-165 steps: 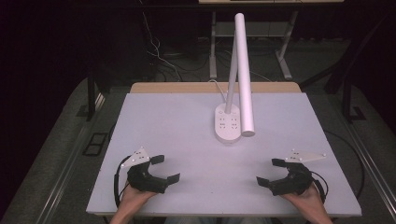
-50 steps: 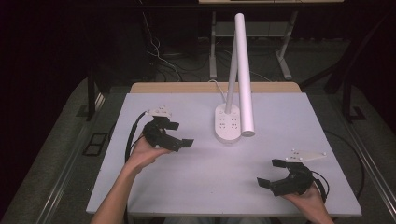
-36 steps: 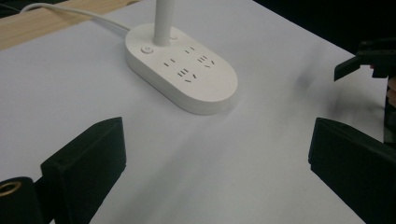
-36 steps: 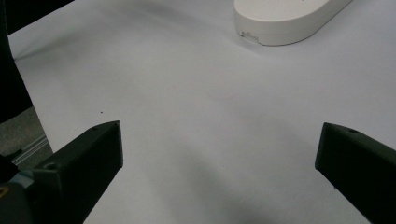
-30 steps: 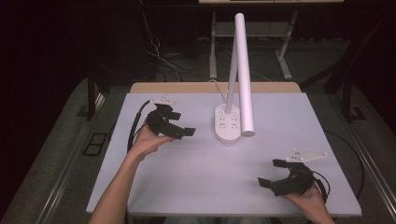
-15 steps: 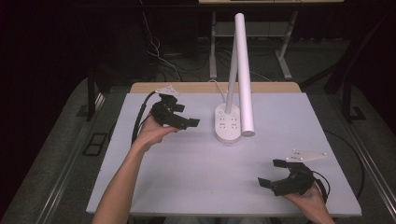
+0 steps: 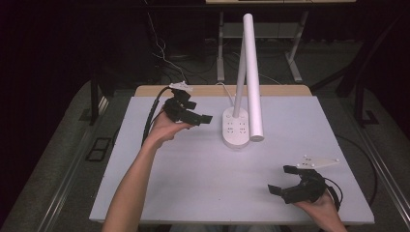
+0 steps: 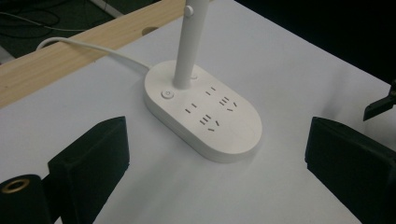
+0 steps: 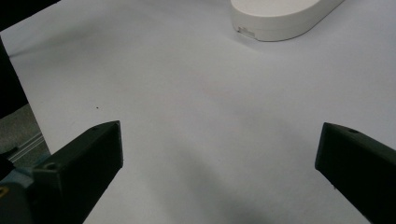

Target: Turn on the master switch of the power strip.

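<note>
While raised off the table in the person's left hand, left gripper held with jaws spread wide, nothing between them, pointing at the lamp base and just left of it. Seen along those jaws in the left gripper view: lamp base lying between and beyond the two black jaws, apart from both, white and oval, with socket slots and a round button on top, a white post rising from its far end, a white cord trailing from it toward the wooden strip at the table's back edge. Well apart from the lamp base, toward the near right corner, right gripper resting low in the right hand, jaws likewise spread and empty
</note>
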Tool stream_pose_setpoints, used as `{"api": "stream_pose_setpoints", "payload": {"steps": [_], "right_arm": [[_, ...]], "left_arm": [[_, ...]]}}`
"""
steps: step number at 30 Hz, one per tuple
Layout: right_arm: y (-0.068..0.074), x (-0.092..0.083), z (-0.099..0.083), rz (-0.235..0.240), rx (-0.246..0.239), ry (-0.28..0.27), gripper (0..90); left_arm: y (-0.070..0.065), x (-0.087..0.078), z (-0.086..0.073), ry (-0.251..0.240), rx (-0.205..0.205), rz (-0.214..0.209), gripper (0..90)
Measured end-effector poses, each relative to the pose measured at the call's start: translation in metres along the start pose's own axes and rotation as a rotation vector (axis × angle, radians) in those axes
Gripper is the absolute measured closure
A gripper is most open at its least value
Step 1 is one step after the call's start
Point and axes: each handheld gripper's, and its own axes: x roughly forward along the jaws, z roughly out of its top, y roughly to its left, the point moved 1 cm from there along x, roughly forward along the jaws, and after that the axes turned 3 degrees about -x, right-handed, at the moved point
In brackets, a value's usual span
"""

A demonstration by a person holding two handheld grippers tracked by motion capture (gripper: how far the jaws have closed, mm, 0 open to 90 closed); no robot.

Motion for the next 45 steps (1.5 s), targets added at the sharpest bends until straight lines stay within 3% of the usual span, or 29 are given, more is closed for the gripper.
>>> {"api": "stream_pose_setpoints", "payload": {"steps": [16, 30, 44, 45], "right_arm": [[0.000, -0.001, 0.000, 0.000, -0.003, -0.002, 0.3], [-0.001, -0.002, -0.001, -0.002, -0.004, -0.007, 0.3], [-0.001, -0.002, -0.002, -0.006, 0.001, -0.006, 0.3], [-0.001, -0.002, -0.002, -0.008, 0.004, -0.003, 0.3]], "left_arm": [[0.015, 0.016, 0.011, -0.015, -0.044, 0.025, 9.4], [0.023, 0.037, 0.023, -0.044, -0.082, 0.043, 27.2], [0.030, 0.062, 0.022, -0.056, -0.111, 0.054, 47.1], [0.029, 0.064, 0.022, -0.064, -0.136, 0.046, 49.0]]}}
